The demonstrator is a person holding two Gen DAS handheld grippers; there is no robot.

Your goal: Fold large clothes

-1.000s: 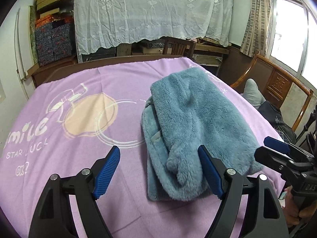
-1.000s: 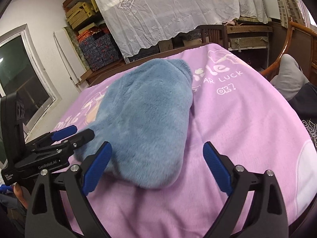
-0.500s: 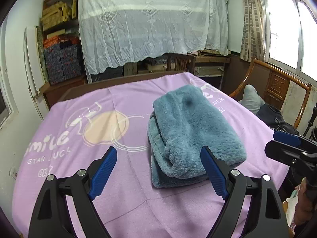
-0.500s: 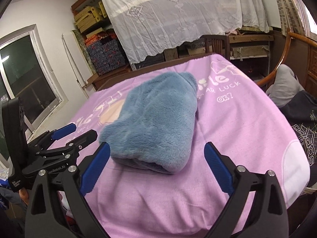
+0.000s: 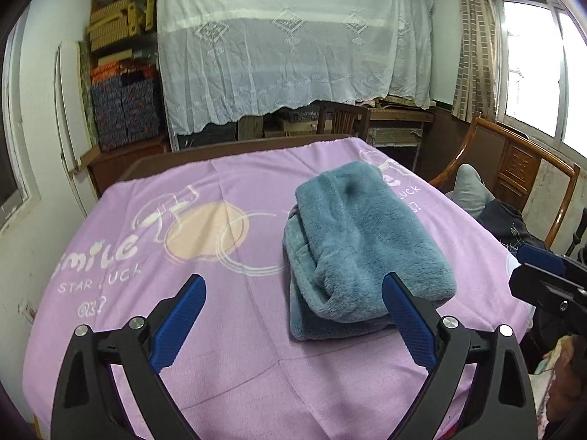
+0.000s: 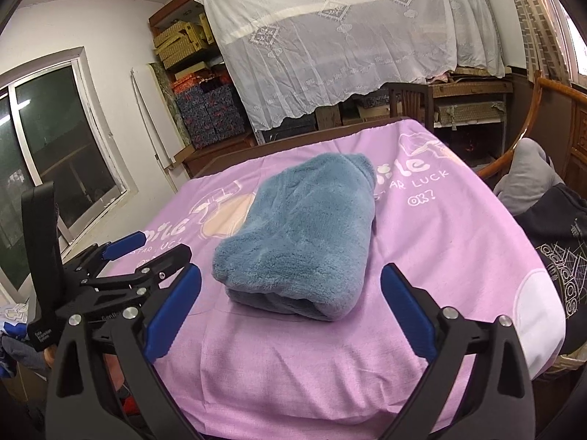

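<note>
Fleece is the risk here: the blue plush garment (image 5: pixel 363 245) sits folded into a thick, rounded bundle at about one o'clock on the purple printed blanket (image 5: pixel 234 352), and I judge its springy pile could let the top layer slump open if nudged. Left gripper (image 5: pixel 293 321) hangs at six o'clock with jaws wide apart, holding nothing; right gripper (image 6: pixel 291 313) likewise gapes empty, clear of the bundle.
</note>
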